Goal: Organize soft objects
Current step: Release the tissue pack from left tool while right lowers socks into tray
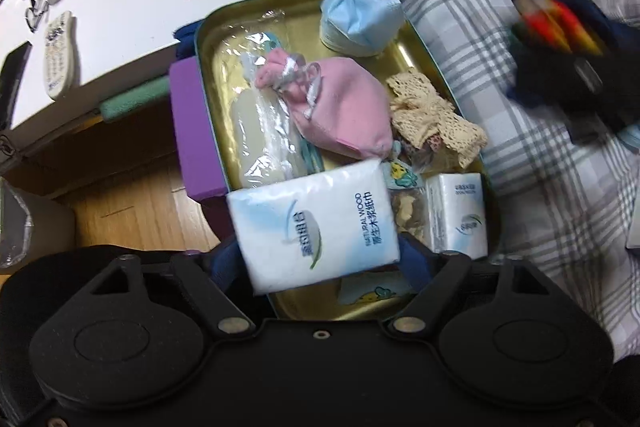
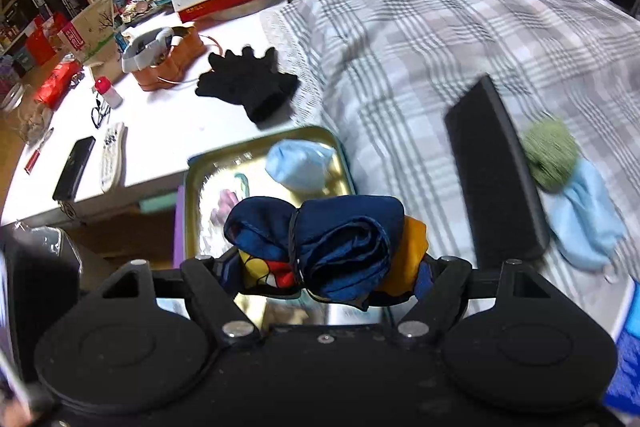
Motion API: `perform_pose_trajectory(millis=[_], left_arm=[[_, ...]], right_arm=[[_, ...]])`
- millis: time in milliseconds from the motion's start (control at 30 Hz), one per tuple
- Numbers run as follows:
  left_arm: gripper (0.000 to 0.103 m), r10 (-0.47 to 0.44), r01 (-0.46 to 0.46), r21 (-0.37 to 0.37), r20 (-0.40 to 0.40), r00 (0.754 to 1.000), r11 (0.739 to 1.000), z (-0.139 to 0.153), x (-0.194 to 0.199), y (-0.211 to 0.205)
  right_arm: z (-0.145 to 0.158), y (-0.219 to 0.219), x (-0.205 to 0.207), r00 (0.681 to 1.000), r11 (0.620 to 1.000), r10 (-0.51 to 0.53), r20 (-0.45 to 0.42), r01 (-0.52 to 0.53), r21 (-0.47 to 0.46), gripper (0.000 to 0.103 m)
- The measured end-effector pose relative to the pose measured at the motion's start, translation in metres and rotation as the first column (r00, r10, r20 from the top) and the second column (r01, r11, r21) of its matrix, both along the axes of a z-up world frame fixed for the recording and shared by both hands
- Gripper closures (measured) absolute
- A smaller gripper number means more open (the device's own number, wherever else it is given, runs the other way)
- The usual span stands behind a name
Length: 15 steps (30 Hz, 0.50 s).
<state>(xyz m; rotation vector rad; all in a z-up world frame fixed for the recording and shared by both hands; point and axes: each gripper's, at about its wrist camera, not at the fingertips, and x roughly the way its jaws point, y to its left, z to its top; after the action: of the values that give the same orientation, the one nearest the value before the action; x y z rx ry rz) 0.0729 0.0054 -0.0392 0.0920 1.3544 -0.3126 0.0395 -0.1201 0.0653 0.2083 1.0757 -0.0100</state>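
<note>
Over the plaid bedspread (image 2: 420,39), left gripper (image 1: 320,259) clamps a tissue pack (image 1: 316,223); right gripper (image 2: 326,267) pinches a bundled scarf (image 2: 340,243)

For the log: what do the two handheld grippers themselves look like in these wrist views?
Both look alike. The left gripper and right gripper have matte black bodies with two round discs side by side, silver pivot rivets, angled black link bars and triangular cut-outs. Their fingers carry blue pads, also seen on the right. No cables, markings or sleeves show.
</note>
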Motion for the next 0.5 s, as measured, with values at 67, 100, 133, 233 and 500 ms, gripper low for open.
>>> perform_pose_trajectory(millis=[67,100,133,233,500], left_arm=[[0.022,0.002,-0.002,0.006,0.009,1.000,1.000,0.001,-0.001,0.002],[0.022,-0.001,0.001,0.011,0.017,1.000,1.000,0.001,-0.002,0.002],[0.022,-0.006,0.006,0.014,0.023,1.000,1.000,0.001,-0.003,0.002],[0.021,-0.019,0.018,0.015,0.024,1.000,1.000,0.001,-0.005,0.002],[0.021,-0.021,0.021,0.022,0.037,0.999,1.000,0.003,-0.009,-0.001]], right_arm=[[-0.003,0.005,0.013,1.000,1.000,0.004,0.011,-0.004,-0.010,0.025],[-0.005,0.007,0.019,1.000,1.000,0.002,0.017,-0.002,-0.016,0.023],[-0.007,0.010,0.024,1.000,1.000,0.002,0.022,-0.001,-0.019,0.021],[-0.014,0.015,0.035,0.999,1.000,0.011,0.034,-0.010,-0.017,0.017],[-0.015,0.003,0.021,0.998,1.000,-0.007,0.056,0.007,0.004,0.017]])
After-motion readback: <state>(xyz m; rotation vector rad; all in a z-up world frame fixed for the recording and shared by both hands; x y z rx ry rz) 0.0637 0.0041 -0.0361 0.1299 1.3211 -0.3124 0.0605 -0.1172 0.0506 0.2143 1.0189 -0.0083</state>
